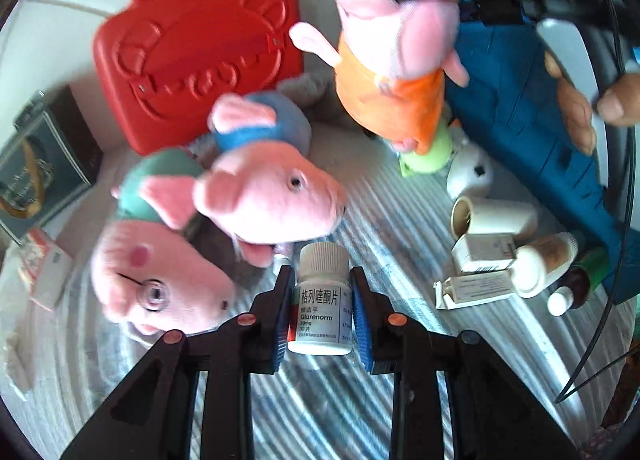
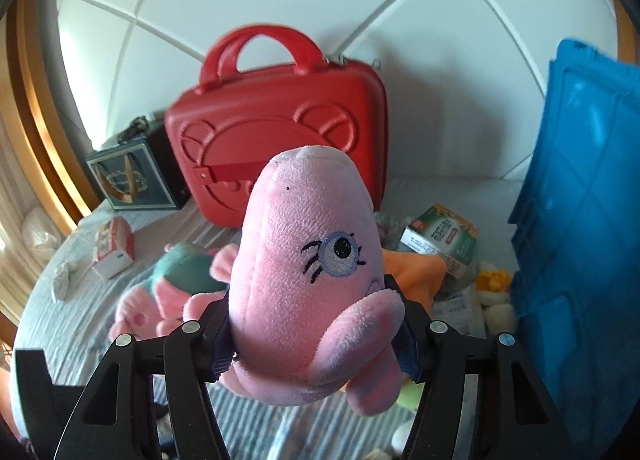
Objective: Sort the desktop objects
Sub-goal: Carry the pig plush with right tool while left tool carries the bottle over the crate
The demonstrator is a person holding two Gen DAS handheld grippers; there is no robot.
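My left gripper (image 1: 320, 274) is shut on a white pill bottle (image 1: 320, 304) with a ribbed cap, held upright above the striped cloth. The blue pads press on both of its sides. My right gripper (image 2: 310, 294) is shut on the head of a pink pig plush (image 2: 304, 252) in an orange dress, lifted off the surface. In the left wrist view this plush (image 1: 392, 72) hangs at the upper middle, under the right gripper's black body. Two more pig plushes (image 1: 272, 196) (image 1: 160, 288) lie just beyond my left fingers.
A red handled case (image 1: 200, 56) stands at the back. A blue crate (image 2: 580, 200) stands on the right, with white bottles and small boxes (image 1: 496, 220) beside it. At the left are a dark box (image 1: 36, 168) and a red-white carton (image 2: 112, 248). A hand (image 1: 580, 112) shows at right.
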